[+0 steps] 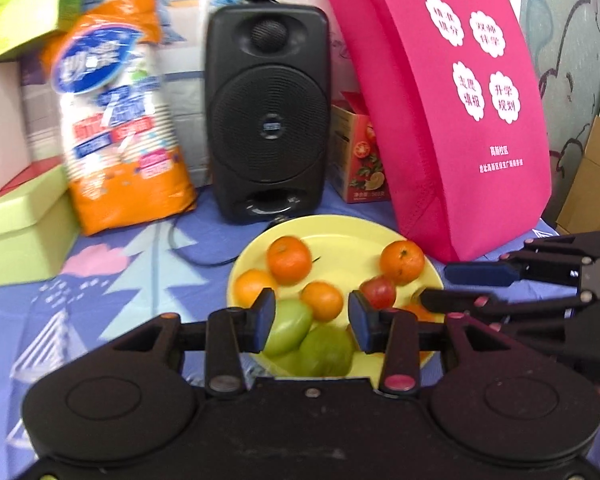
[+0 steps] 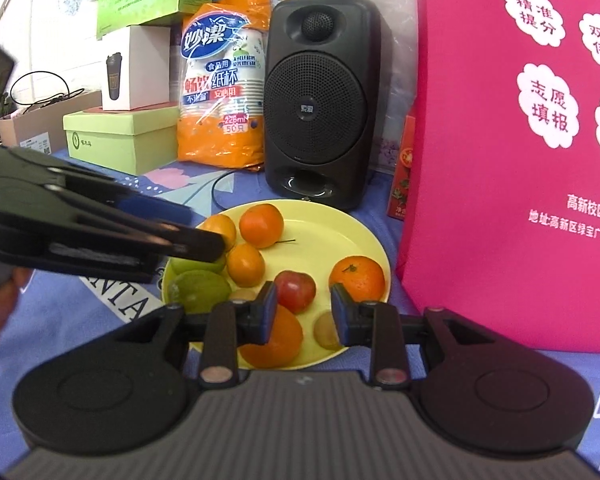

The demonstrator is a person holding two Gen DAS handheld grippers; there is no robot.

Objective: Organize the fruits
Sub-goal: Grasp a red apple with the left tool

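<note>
A yellow plate [image 1: 340, 236] on the blue cloth holds several oranges [image 1: 289, 259], green fruits [image 1: 288, 326] and a red apple [image 1: 378, 291]. My left gripper [image 1: 311, 322] is open, its fingers over the plate's near edge on either side of the green fruits. My right gripper [image 2: 304, 312] is open and empty over the plate [image 2: 332, 232], with the red apple [image 2: 296, 290] just beyond its tips and an orange [image 2: 274, 340] below its left finger. Each gripper shows from the side in the other's view.
A black speaker [image 1: 266, 112] stands behind the plate with its cable on the cloth. A pink bag [image 1: 452, 108] stands at the right, an orange paper-cup pack [image 1: 120, 120] and green boxes [image 1: 20, 232] at the left.
</note>
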